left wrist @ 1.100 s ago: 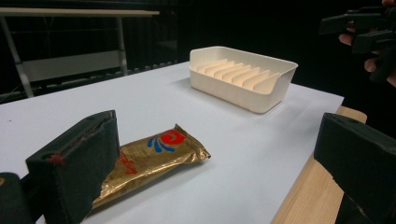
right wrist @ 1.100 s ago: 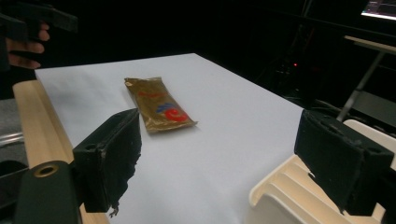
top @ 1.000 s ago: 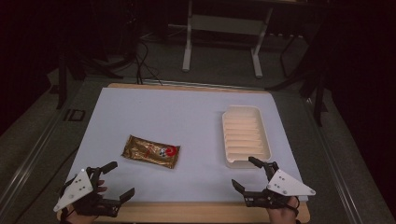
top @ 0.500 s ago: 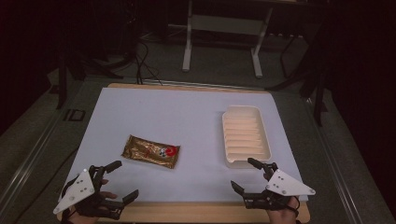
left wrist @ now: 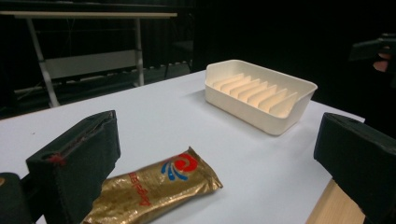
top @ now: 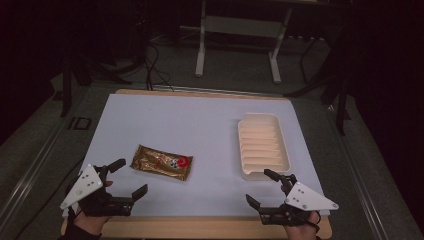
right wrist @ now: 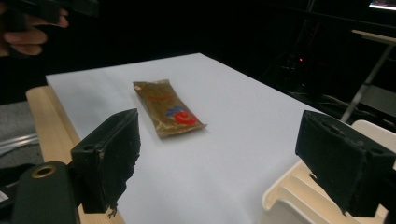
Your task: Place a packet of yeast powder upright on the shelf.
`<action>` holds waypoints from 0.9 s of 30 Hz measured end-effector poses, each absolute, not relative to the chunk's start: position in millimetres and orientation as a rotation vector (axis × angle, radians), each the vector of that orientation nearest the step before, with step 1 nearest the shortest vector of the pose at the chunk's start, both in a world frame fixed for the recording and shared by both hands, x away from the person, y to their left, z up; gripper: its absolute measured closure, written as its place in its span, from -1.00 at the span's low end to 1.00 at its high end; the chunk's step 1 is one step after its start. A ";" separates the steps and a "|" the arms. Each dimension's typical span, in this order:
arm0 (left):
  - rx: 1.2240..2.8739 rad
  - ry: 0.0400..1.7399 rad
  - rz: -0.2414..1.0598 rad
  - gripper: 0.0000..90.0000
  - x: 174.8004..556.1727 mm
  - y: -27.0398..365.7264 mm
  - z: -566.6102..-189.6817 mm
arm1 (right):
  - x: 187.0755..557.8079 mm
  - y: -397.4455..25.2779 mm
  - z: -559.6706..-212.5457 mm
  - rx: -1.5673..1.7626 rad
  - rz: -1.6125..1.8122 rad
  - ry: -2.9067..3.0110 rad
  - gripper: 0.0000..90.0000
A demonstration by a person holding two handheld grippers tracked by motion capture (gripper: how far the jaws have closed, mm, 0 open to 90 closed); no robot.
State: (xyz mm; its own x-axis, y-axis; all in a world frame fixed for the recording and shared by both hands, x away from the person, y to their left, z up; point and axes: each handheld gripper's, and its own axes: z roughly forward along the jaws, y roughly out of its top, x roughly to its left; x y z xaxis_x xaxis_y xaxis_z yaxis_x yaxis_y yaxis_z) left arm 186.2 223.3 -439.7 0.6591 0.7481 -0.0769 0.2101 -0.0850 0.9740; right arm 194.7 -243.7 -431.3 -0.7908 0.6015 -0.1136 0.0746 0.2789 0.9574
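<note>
On the counter (top: 200,120), the packet (top: 161,162) lies left of centre, toward the near edge. The ribbed tray (top: 262,145) sits well apart to its right. The left gripper (top: 125,180) hovers just before the packet; the right gripper (top: 265,187) sits just before the tray, at the near edge.

packet (left wrist: 154,190): lower end cut by bottom edge of left gripper view, partly behind near jaw; print on it too small to read in high view.
tray (right wrist: 299,196): in right gripper view only near corner visible, rest cut by bottom and right edges, part behind jaw.
left hand (top: 90,222) and right hand (top: 300,231): cut by bottom edge of high view.
room beyond table (top: 200,120): dark, details unclear.
</note>
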 end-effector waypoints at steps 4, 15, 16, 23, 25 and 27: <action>1.630 0.818 0.544 -0.97 198.0 225.5 -431.9 | 194.9 -243.8 -430.5 0.602 1.527 2.090 -0.70; 1.674 0.965 0.546 -0.95 236.1 233.2 -431.4 | 193.7 -240.9 -429.2 0.582 1.578 2.079 -0.77; 1.674 0.965 0.546 -0.95 236.1 233.2 -431.4 | 193.3 -240.0 -429.1 0.577 1.578 2.086 -0.77; 1.752 1.073 0.544 -0.88 260.1 231.4 -451.7 | 190.3 -235.7 -429.5 0.558 1.568 2.089 -0.77; 1.753 1.109 0.551 -0.85 264.3 231.7 -457.2 | 190.2 -236.1 -428.9 0.555 1.575 2.094 -0.77; 1.762 1.143 0.543 -0.84 270.0 232.1 -464.3 | 190.4 -236.5 -428.7 0.558 1.577 2.095 -0.75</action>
